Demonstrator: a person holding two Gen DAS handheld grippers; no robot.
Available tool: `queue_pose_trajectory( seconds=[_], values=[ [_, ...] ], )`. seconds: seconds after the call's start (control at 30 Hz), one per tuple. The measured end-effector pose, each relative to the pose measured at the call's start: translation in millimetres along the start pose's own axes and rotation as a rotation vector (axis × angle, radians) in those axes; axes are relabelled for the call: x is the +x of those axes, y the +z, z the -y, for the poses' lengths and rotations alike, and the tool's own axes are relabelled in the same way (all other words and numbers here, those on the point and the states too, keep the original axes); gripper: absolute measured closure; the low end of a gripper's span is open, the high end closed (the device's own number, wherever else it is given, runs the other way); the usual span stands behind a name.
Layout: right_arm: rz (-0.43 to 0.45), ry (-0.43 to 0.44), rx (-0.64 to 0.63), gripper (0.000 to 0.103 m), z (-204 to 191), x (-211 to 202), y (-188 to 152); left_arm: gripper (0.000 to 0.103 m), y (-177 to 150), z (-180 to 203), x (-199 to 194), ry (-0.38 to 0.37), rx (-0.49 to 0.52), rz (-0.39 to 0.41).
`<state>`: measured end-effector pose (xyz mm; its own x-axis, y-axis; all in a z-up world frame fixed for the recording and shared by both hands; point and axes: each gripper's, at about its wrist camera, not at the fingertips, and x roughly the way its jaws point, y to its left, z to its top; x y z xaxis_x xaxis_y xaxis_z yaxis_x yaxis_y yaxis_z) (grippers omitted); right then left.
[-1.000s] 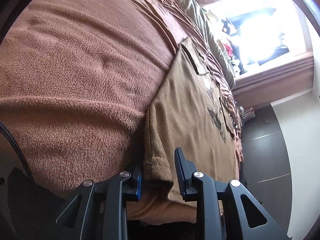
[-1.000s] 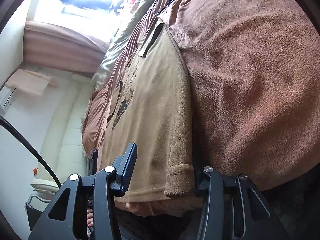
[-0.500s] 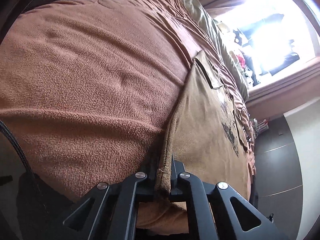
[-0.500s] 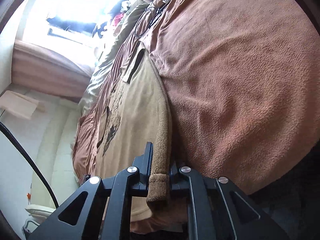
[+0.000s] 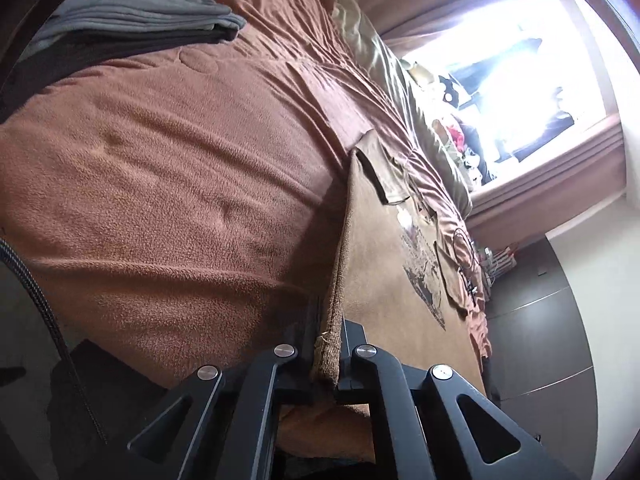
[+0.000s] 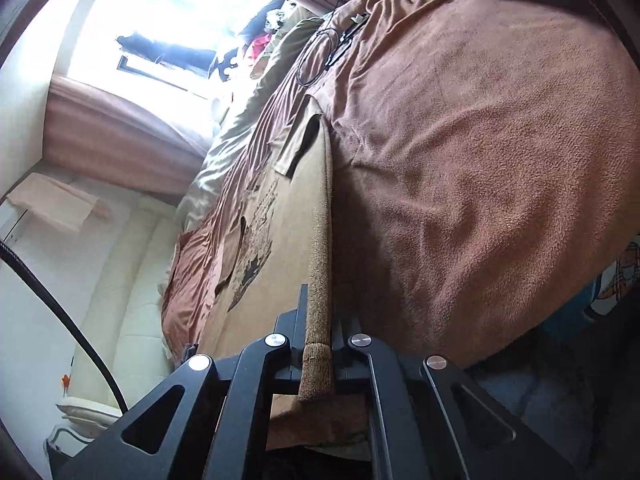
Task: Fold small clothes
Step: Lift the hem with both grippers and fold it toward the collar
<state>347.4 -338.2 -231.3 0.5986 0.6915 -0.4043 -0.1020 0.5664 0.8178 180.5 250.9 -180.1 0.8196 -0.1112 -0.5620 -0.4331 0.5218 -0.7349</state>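
Pinching both near corners of the tan t-shirt (image 5: 384,280) is where this is at, so I'd call it the very start of the first fold. The left gripper (image 5: 326,354) has its jaws clamped tight on the hem corner, cloth bunched into a thin ridge running straight ahead from the fingertips. Same story for the right gripper (image 6: 318,356), jaws squeezed on the opposite hem corner, with that rolled edge stretching away in front of it.

The shirt itself lies flat on the brown fleece blanket (image 5: 168,184), printed side up, spreading ahead of both claws toward the collar end. From the left claw the body of the shirt sits off to its right; from the right claw it sits to the left. A folded grey pile (image 5: 132,16) is far ahead and to the left of the left claw, well apart from the shirt.

Next move, I reckon: lift both corners together and carry the hem forward over the print toward the collar, keeping the two hands level so the edge stays straight and doesn't skew.

Compared with a second ago: both sets of jaws were wide open, straddling the hem with cloth just lying between them. Now they've snapped shut and the corners look tugged up a bit off the blanket
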Motion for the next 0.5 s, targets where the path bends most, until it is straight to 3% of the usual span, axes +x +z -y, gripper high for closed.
queue_pose_trajectory(
  seconds=[0.5],
  values=[
    [0.030,0.098,-0.073,0.102,-7.1,-73.0,-24.2,0.101,-22.5,9.5,-96.5,-0.084,0.009,0.085]
  ],
)
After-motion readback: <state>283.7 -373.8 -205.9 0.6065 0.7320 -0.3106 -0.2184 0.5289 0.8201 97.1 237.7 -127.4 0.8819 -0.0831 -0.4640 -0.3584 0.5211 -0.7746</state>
